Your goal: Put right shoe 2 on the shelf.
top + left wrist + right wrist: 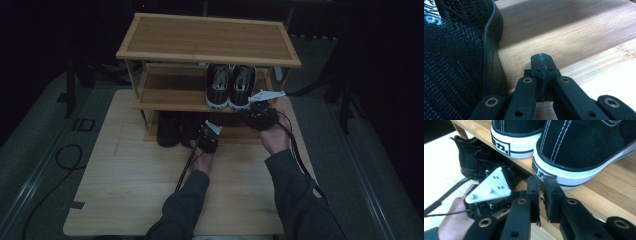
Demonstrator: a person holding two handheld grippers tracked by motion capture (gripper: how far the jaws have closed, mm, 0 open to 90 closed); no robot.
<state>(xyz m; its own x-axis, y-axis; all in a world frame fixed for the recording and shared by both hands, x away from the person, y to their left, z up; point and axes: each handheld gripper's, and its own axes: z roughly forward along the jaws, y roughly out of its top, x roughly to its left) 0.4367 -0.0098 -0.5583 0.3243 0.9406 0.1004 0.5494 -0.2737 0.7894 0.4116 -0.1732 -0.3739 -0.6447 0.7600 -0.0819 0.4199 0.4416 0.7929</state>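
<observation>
Bamboo rack (210,37) holds both pairs already: black knit shoes (177,129) on its bottom shelf beside the empty, closed left gripper (207,139), sneakers (231,86) on its middle shelf before the empty, slightly parted right gripper (260,114), so little seems left.

A rack (205,37) is set at the far end of the table (130,190), and a pair of sneakers (231,86) is placed side by side on its middle shelf (170,90), toward the right. Another pair of shoes (172,129) is kept on the bottom shelf (574,32), below and to the left of the sneakers. The left gripper (207,136) is held just right of these shoes, while the right gripper (261,114) is held just before the right sneaker (584,150), at the edge of the middle shelf.
</observation>
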